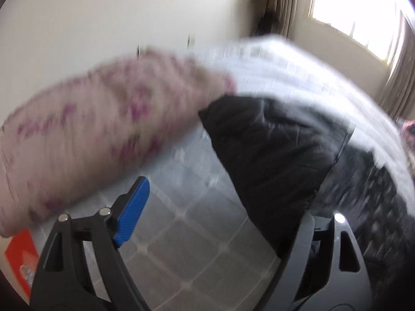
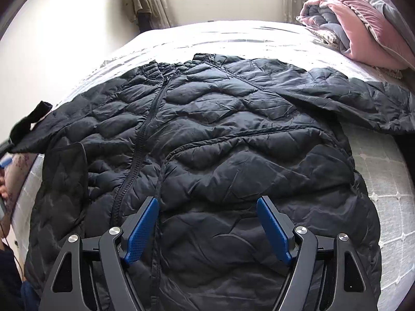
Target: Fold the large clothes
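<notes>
A black quilted puffer jacket (image 2: 233,129) lies spread front-up on the bed, zip closed, its right sleeve (image 2: 363,98) stretched out to the side. My right gripper (image 2: 207,202) hovers open just above the hem area, with nothing between its blue pads. The left wrist view is blurred. In it my left gripper (image 1: 220,199) stands wide open. Its left blue pad (image 1: 132,210) is bare, and the jacket's other sleeve (image 1: 272,150) drapes over the right finger and hides it. In the right wrist view that sleeve's cuff (image 2: 31,121) sticks out past the bed's left edge.
The white quilted bed cover (image 2: 384,181) shows on the right. A folded pink and grey quilt (image 2: 358,26) lies at the far right. A blurred pink floral cloth (image 1: 90,129) and an orange object (image 1: 20,256) are on the left. Clothes (image 2: 137,0) hang by the window.
</notes>
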`<state>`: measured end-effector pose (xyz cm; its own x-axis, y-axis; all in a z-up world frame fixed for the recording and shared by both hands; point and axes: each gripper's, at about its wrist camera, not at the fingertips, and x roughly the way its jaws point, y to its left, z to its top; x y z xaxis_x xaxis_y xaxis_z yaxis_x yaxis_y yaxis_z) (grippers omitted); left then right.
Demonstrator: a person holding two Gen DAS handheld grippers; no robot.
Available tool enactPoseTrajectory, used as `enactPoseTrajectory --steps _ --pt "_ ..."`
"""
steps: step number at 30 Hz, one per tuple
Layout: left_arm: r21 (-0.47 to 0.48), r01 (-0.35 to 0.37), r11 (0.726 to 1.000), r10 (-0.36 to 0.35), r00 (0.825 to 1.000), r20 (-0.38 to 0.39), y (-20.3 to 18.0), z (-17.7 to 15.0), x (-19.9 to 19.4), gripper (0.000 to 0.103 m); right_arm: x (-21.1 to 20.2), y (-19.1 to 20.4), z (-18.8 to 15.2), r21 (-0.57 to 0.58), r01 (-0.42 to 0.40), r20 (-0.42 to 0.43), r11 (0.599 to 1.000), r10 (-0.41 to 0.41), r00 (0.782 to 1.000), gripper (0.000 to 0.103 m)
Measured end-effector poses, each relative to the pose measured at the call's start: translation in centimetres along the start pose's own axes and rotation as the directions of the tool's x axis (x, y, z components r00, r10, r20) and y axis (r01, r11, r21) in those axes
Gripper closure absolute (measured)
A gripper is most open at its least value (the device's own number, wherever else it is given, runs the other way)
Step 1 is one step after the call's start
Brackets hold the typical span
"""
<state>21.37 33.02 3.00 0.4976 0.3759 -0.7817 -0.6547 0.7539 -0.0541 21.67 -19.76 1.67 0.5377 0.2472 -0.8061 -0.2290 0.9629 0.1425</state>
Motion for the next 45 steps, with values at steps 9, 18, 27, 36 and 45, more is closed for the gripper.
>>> enactPoseTrajectory --steps 9,18,27,36,45 --pt "-0.254 0.117 0.960 -0.119 0.993 0.007 5.7 0.2 0.4 0.022 -0.5 0.1 0.0 0.011 -0.029 0.003 1.000 0.029 1.000 0.024" --pt "-0.547 0.184 0.816 -0.301 0.945 -0.131 9.7 -4.8 2.9 0.022 0.1 0.1 0.1 0.008 -0.020 -0.004 1.000 0.020 1.000 0.024" --pt "-0.563 0.128 0.817 -0.136 0.990 0.029 12.7 -4.7 -0.3 0.023 1.4 -2.0 0.0 0.064 -0.019 -0.045 0.998 0.022 0.999 0.024" --pt "-0.365 -0.194 0.911 0.294 0.925 0.240 10.2 -5.5 -9.9 0.023 0.9 -2.4 0.1 0.042 -0.021 -0.031 0.999 0.022 0.999 0.024" --pt "0.513 -0.216 0.831 0.114 0.968 0.223 -7.9 -5.3 -3.7 0.014 0.8 -1.3 0.1 0.035 -0.029 -0.024 0.999 0.030 0.999 0.024"
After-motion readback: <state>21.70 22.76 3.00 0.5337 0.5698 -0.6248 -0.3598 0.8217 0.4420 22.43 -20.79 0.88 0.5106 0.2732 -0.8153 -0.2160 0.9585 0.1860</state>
